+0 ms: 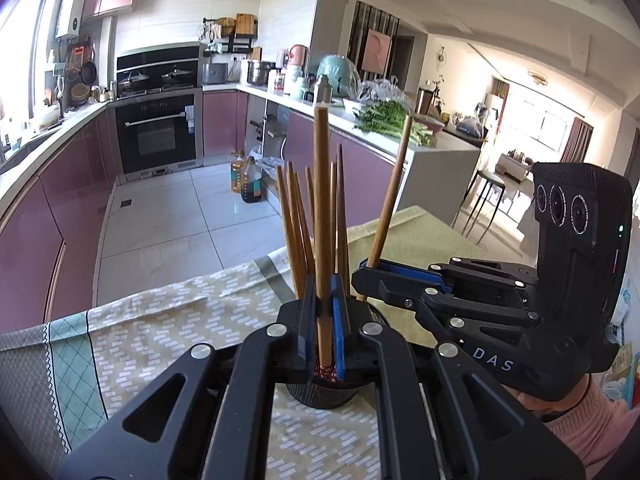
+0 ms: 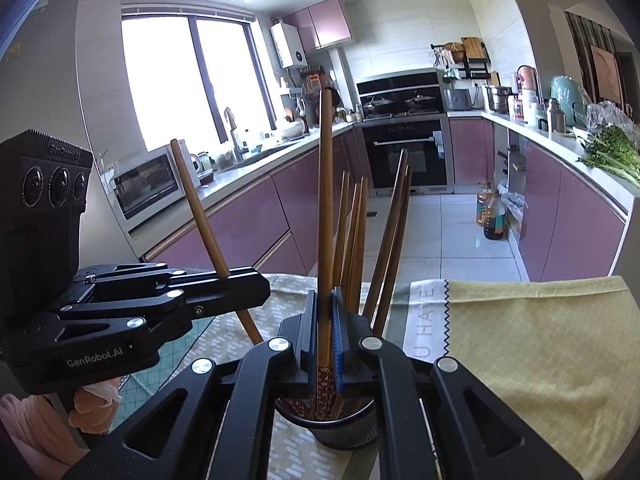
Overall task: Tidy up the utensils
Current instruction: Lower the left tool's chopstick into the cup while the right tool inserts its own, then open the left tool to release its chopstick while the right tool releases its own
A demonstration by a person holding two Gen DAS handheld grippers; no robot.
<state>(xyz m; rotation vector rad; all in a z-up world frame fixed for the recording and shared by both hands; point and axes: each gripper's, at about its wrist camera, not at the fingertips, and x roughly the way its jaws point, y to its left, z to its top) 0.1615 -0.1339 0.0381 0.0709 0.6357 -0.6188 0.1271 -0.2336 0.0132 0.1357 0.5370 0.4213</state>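
A black mesh cup [image 1: 322,396] stands on the cloth-covered table and holds several brown wooden chopsticks [image 1: 294,224]; it also shows in the right wrist view [image 2: 344,432]. My left gripper [image 1: 325,312] is shut on one upright chopstick [image 1: 321,216], its patterned lower end just above the cup. My right gripper [image 2: 325,320] is shut on another upright chopstick [image 2: 325,208], its patterned lower end over the cup mouth. The right gripper [image 1: 362,276] appears beside the cup in the left view, the left gripper [image 2: 264,288] in the right view.
A patterned beige-green tablecloth [image 1: 160,328] and a yellow cloth [image 2: 540,344] cover the table. Beyond its far edge lie the tiled kitchen floor, purple cabinets, an oven [image 1: 158,132], oil bottles [image 1: 246,178] and a counter with greens [image 1: 390,118].
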